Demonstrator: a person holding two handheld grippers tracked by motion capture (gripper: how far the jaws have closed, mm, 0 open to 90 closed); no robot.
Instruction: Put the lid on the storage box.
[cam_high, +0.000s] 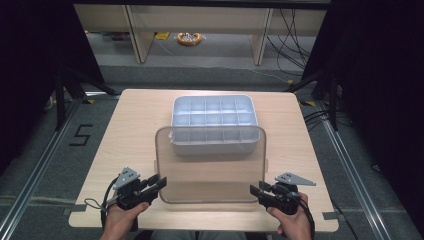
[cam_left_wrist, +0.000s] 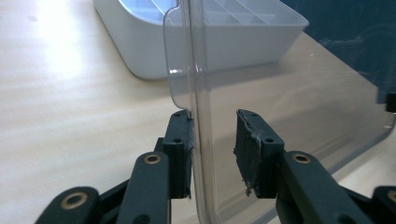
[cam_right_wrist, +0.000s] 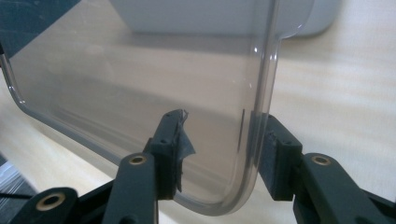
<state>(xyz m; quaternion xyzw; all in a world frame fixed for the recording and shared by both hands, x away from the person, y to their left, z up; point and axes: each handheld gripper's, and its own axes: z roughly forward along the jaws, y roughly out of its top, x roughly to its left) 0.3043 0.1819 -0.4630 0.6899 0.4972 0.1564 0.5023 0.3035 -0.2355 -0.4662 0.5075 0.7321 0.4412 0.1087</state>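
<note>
My left gripper (cam_high: 156, 184) and right gripper (cam_high: 257, 191) stand part open around the near corners of the clear lid (cam_high: 210, 165), not clamped. It leans on the white divided box (cam_high: 214, 120), at table middle. I judge it light, stiff and slippery; grip the rims.

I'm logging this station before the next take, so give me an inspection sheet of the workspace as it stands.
Surface: wooden table, bare around the job's things.
Job's things: white compartment tray, compartments look empty; clear lid with its far edge over the tray's near side.
Clutter: nothing seen on the table.
Grippers: left tongs and right tongs each straddle a near corner of the lid, jaws apart.
Cables: a cable trails from the left tongs.
Surroundings: floor rails, cables, a yellow object on the floor beyond.
</note>
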